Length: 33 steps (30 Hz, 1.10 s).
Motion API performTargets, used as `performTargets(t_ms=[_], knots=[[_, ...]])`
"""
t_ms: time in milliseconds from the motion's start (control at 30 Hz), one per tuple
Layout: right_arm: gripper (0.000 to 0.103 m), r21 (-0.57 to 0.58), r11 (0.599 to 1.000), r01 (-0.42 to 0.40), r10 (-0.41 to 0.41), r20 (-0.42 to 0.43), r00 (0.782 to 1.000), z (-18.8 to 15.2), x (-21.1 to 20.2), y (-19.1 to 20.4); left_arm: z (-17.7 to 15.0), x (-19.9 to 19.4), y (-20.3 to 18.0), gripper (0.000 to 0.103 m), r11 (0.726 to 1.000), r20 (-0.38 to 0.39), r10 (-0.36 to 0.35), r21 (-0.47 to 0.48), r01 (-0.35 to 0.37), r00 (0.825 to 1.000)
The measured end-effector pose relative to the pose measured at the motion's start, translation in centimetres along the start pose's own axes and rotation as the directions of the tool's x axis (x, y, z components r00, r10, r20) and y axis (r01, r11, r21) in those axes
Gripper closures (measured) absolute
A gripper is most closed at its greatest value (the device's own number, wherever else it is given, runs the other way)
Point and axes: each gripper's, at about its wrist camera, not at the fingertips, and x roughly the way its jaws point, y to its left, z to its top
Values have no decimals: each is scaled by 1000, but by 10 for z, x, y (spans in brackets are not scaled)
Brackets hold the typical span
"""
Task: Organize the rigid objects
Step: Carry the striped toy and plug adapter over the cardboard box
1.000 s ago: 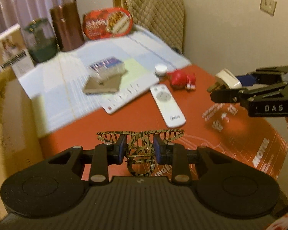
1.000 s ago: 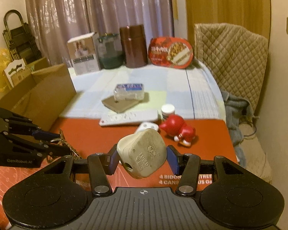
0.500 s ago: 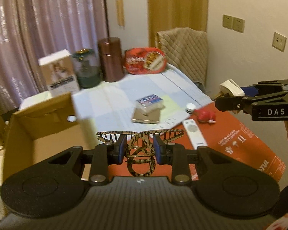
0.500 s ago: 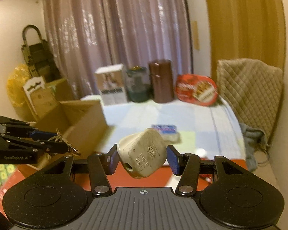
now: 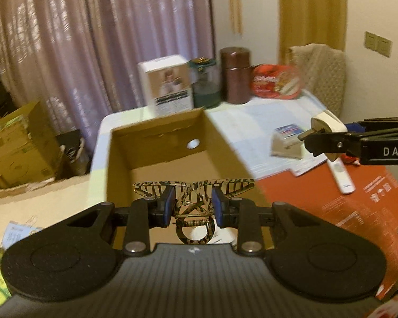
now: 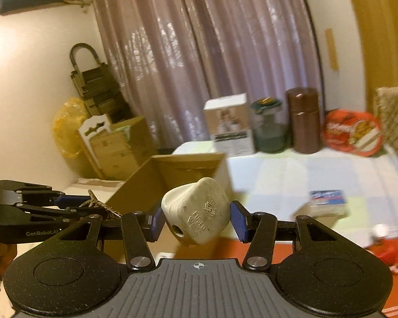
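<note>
Currently two hand-held grippers hang over a desk, each carrying something toward an open cardboard box (image 5: 172, 143) at the desk's left edge. The left gripper (image 5: 193, 203) is clenched on a tortoiseshell hair claw (image 5: 193, 185), which sits just in front of the box's near wall. The right gripper (image 6: 196, 218) grasps a cream wall plug (image 6: 197, 212) by its sides, beside and to the right of the box.

To do this step well, each gripper should probably be brought past the box's rim, over the bare cardboard floor, before letting go, so neither item catches the wall. The two grippers are close together and could bump.

Along the desk's far edge stand a white carton (image 5: 169, 84), a green jar (image 5: 207, 84), a brown canister (image 5: 236, 75) and a red tin (image 5: 276, 84). A white remote (image 5: 341, 175) lies toward the right edge.
</note>
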Motion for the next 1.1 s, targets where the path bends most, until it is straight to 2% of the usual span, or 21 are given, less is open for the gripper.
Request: performTargets(t_ms=[267,533,1033,1100], knots=[[54,-4,998,-55,54,-69,996,-15,52,18,-27,18,28,77,999,-52,5,-36,-7,999],[54,-16,997,-75,73,-109,991,-22,77,27,-39,35,30,77,999,-75,-21,-33,18,997],[54,-37,998,-56,51,-130,990,-28,85,32,-49,47,36,77,997,-85,-22,-70,17,996],[54,-38,998,-55,50,-129,990,-28,85,33,-50,46,39,73,996,-80,-15,-89,8,997]])
